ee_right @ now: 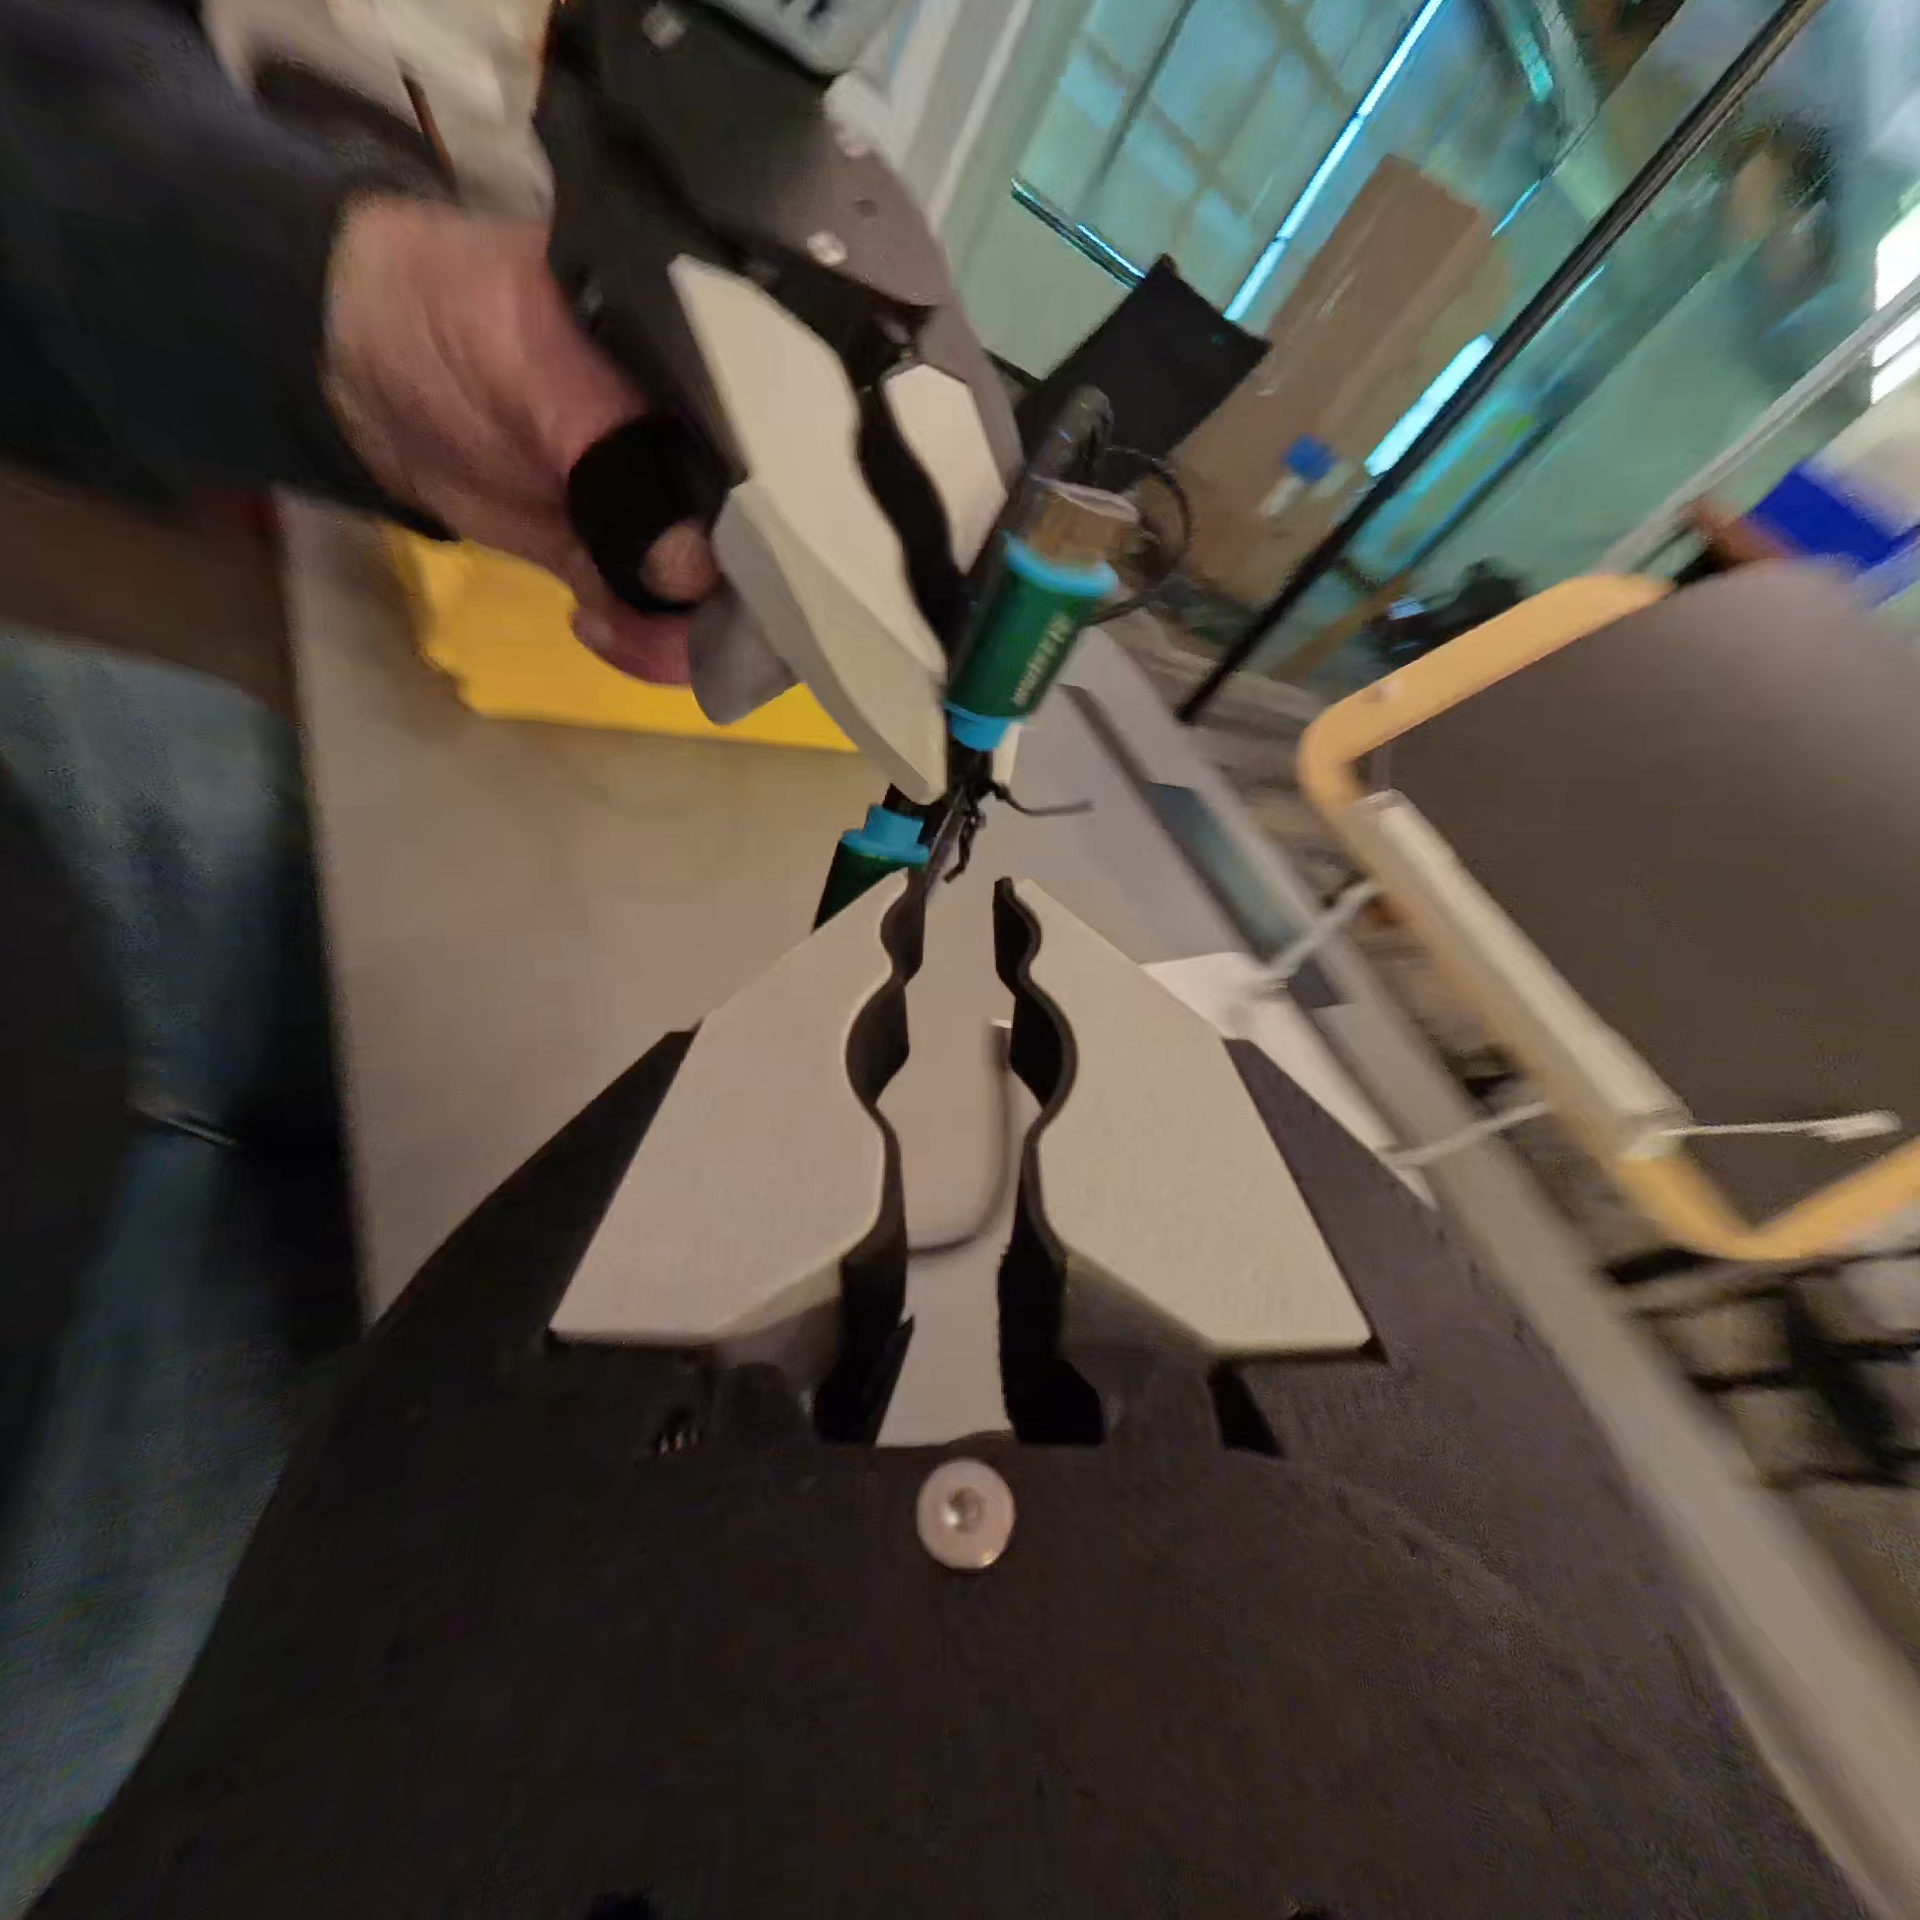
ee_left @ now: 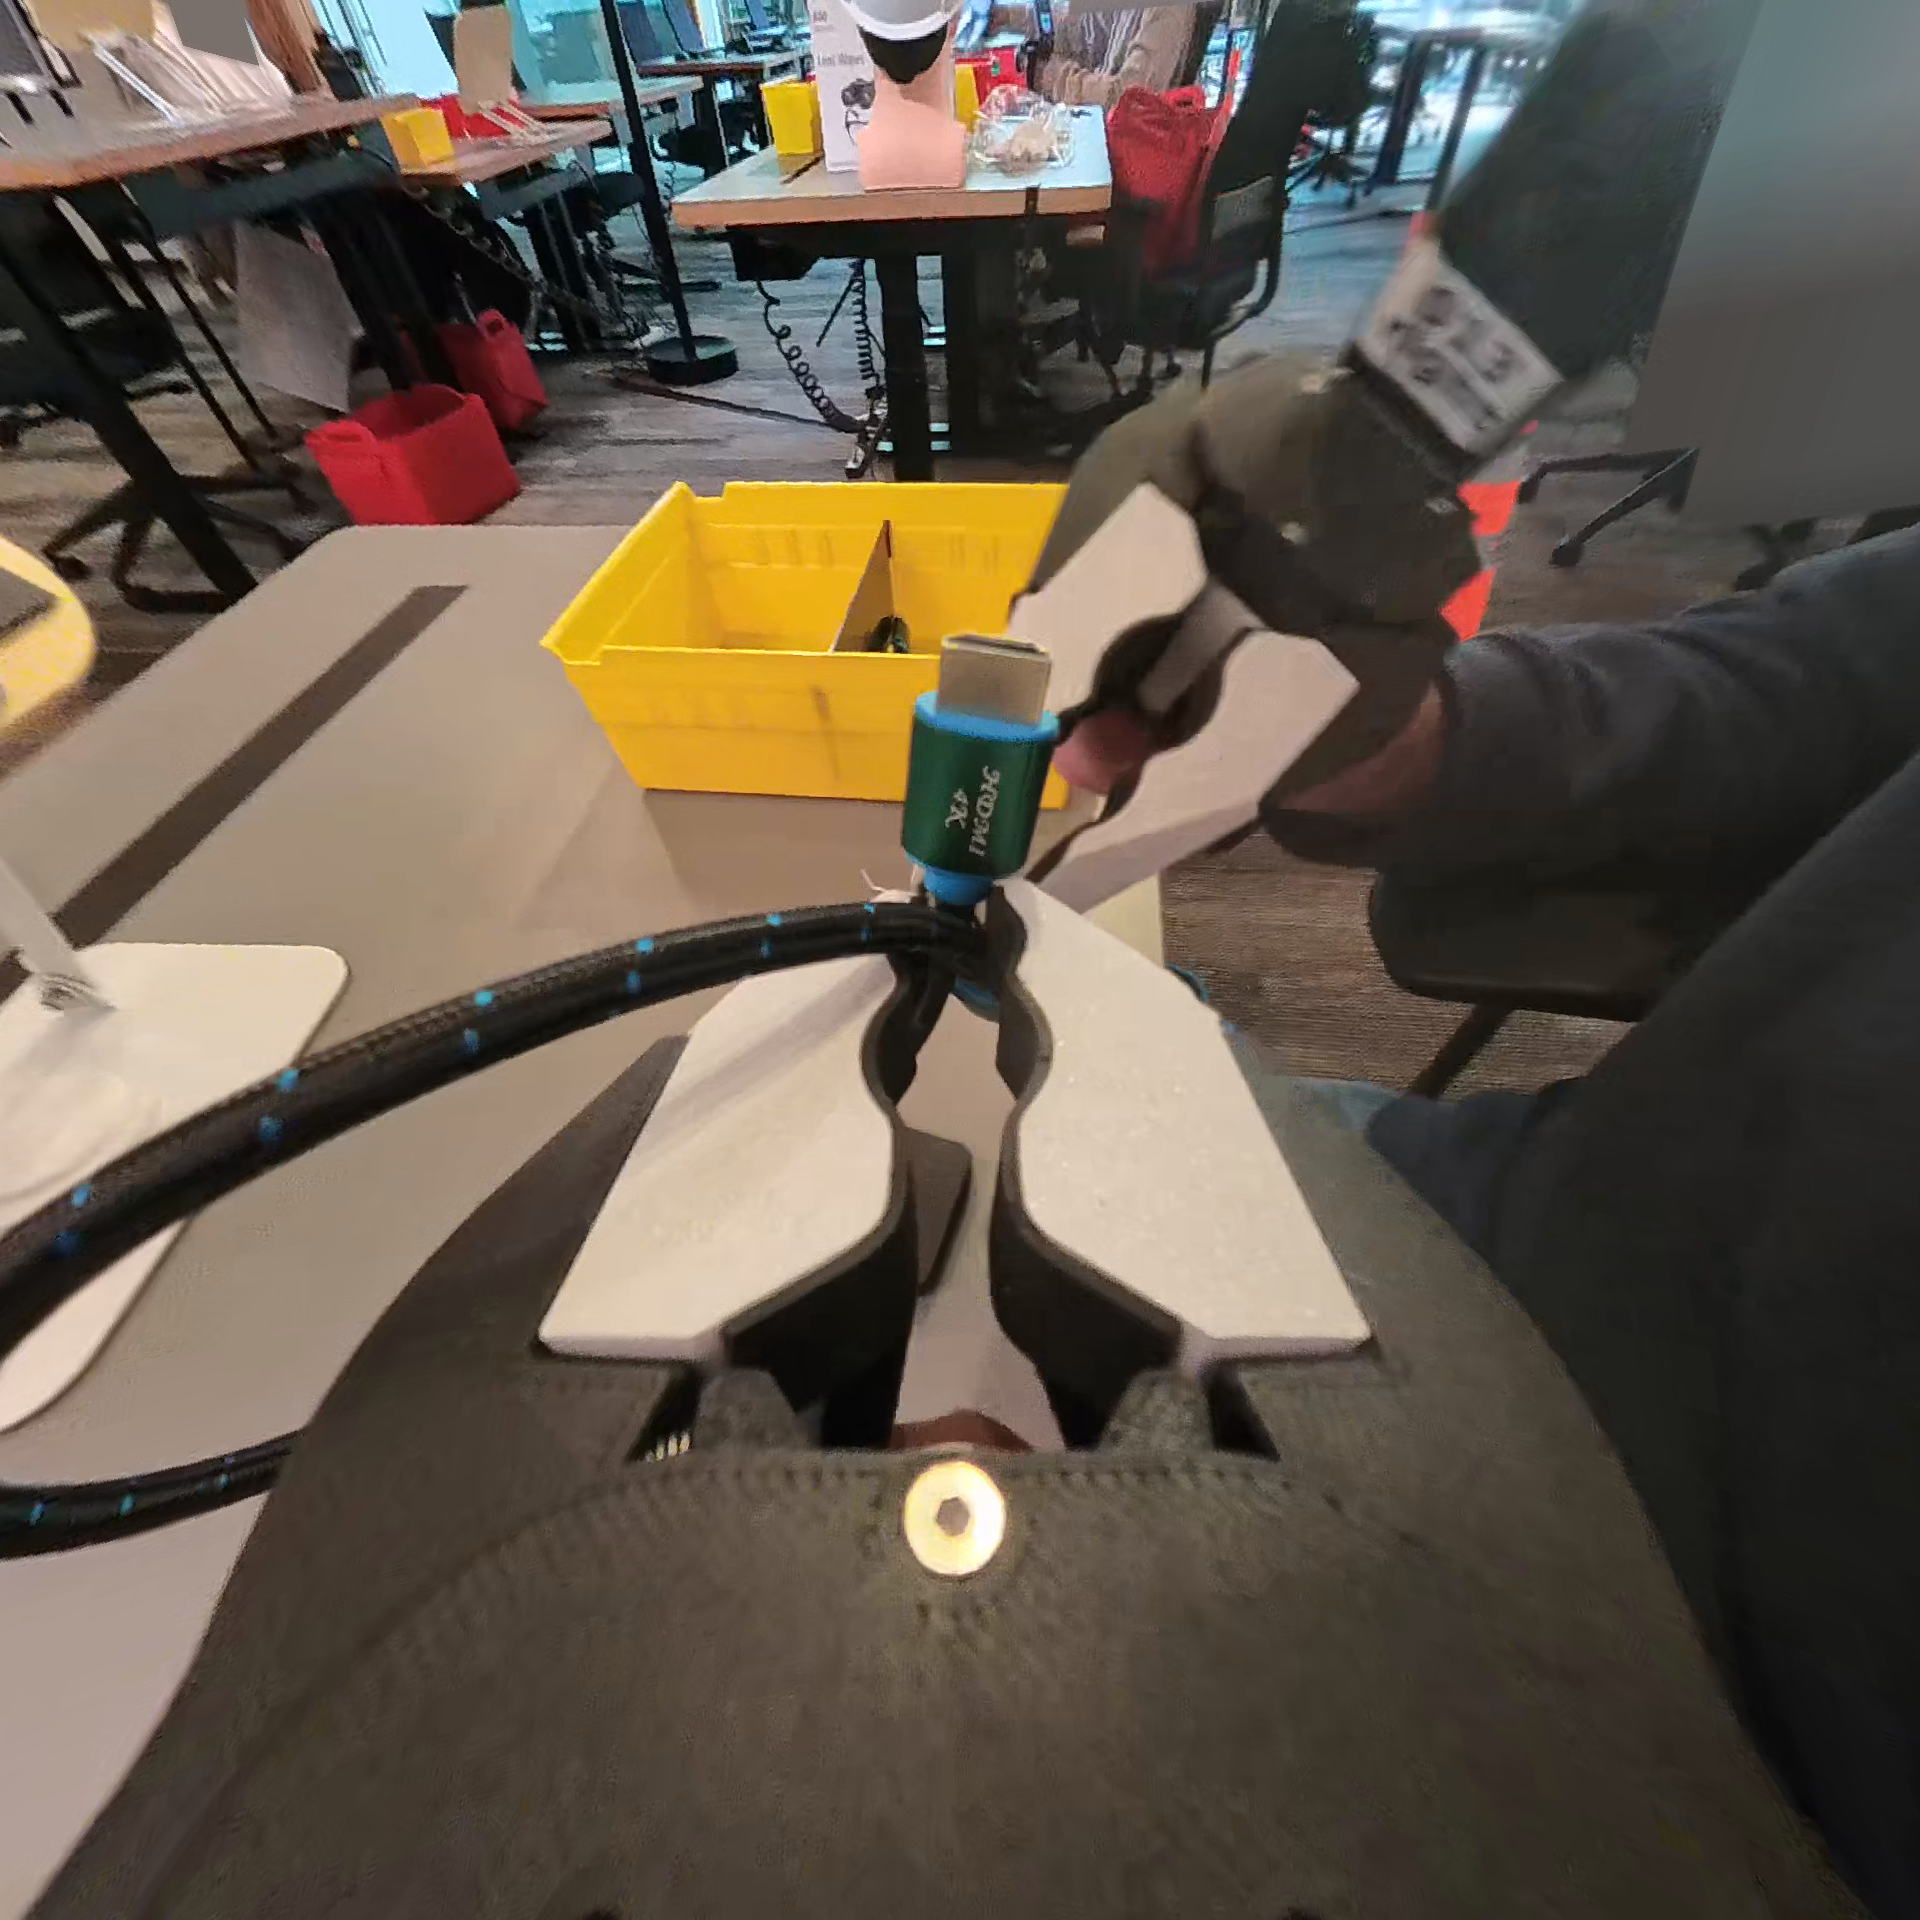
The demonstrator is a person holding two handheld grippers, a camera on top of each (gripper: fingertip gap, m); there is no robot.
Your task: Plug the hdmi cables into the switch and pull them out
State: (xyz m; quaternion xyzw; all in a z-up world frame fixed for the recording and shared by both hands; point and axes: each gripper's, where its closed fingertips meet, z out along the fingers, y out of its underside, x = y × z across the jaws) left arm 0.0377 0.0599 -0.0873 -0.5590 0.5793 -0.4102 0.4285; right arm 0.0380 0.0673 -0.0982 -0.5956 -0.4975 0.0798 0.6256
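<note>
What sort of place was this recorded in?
Most likely an open-plan office or lab workspace: rows of desks, office chairs, and storage bins, a yellow bin and red bins.

a grey table (ee_left: pixel 416 831) with a dark strip (ee_left: pixel 260 727) along it bears a yellow bin (ee_left: pixel 748 717) with a divider and, just left, a white stand base (ee_left: pixel 177 1039)

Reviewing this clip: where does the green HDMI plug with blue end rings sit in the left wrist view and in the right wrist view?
Left wrist view: the green HDMI plug stands just above centre, metal tip up, directly beyond the left gripper, whose fingertips pinch the cable below it.
Right wrist view: the same plug is upper centre, beside the left gripper's white fingers.
Shared landmark: the yellow bin on the table behind.
</note>
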